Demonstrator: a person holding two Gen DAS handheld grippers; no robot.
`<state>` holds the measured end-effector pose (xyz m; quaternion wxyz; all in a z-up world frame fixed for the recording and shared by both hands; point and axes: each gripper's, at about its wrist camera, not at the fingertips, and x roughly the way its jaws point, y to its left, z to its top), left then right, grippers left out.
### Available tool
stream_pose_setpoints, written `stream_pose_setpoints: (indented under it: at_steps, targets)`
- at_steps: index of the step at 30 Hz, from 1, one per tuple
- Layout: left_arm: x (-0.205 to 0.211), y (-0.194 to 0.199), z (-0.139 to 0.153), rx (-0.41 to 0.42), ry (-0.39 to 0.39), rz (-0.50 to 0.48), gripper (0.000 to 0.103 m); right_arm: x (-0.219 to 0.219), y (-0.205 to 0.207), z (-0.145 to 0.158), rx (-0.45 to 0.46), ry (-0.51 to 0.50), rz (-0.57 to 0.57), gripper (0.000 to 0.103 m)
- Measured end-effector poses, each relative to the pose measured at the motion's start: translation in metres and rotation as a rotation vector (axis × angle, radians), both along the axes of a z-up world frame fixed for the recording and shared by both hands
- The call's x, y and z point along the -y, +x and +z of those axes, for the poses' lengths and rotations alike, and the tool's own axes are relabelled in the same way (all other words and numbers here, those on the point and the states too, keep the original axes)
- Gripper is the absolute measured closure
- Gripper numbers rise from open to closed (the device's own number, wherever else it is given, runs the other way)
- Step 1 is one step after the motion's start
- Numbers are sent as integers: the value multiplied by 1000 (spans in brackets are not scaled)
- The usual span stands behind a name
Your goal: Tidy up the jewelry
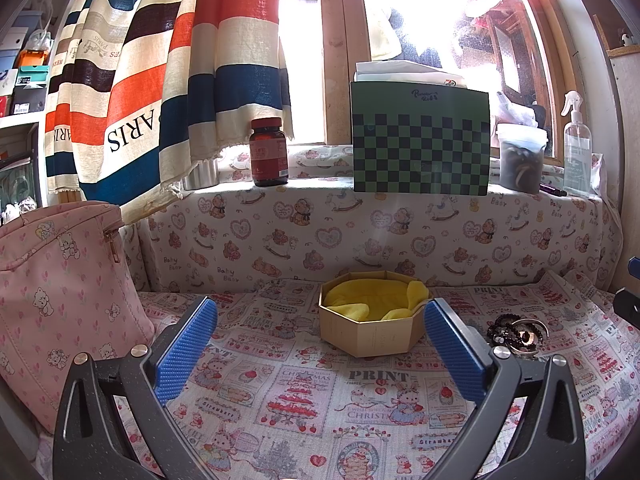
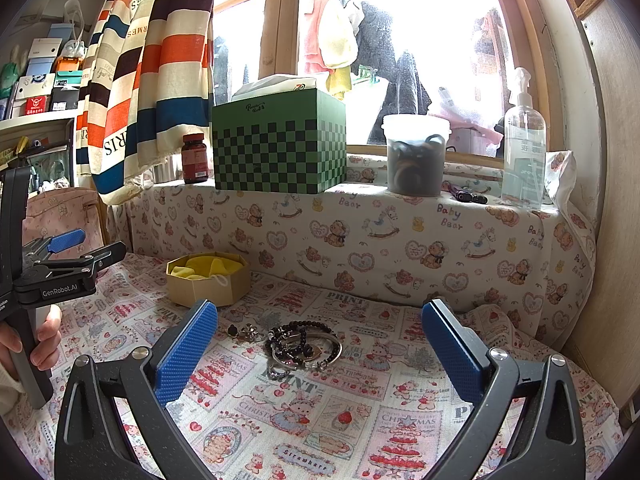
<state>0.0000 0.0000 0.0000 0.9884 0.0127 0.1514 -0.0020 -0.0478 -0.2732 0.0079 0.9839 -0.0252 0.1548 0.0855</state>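
Note:
An open octagonal gift box (image 1: 370, 326) with yellow cloth lining sits on the patterned tablecloth; it also shows in the right wrist view (image 2: 206, 282). A pile of black bead bracelets and silver bangles (image 2: 304, 346) lies to its right, with a small silver piece (image 2: 246, 333) beside it; the pile also shows in the left wrist view (image 1: 516, 332). My left gripper (image 1: 320, 328) is open and empty, facing the box. My right gripper (image 2: 320, 328) is open and empty, just in front of the jewelry pile. The left gripper also shows in the right wrist view (image 2: 86, 246), held in a hand.
A pink bag (image 1: 60, 292) stands at the left. On the sill sit a red bottle (image 1: 269, 152), a green checkered box (image 1: 420, 140), a plastic jar (image 2: 416, 156) and a spray bottle (image 2: 524, 140). A striped curtain (image 1: 160, 72) hangs at the left.

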Motion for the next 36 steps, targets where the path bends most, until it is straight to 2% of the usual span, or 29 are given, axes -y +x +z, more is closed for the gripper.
stream_pose_setpoints:
  at_steps: [36]
  targets:
    - [2, -3, 2, 10, -1, -20, 0, -1, 0, -1, -3, 0, -8, 0]
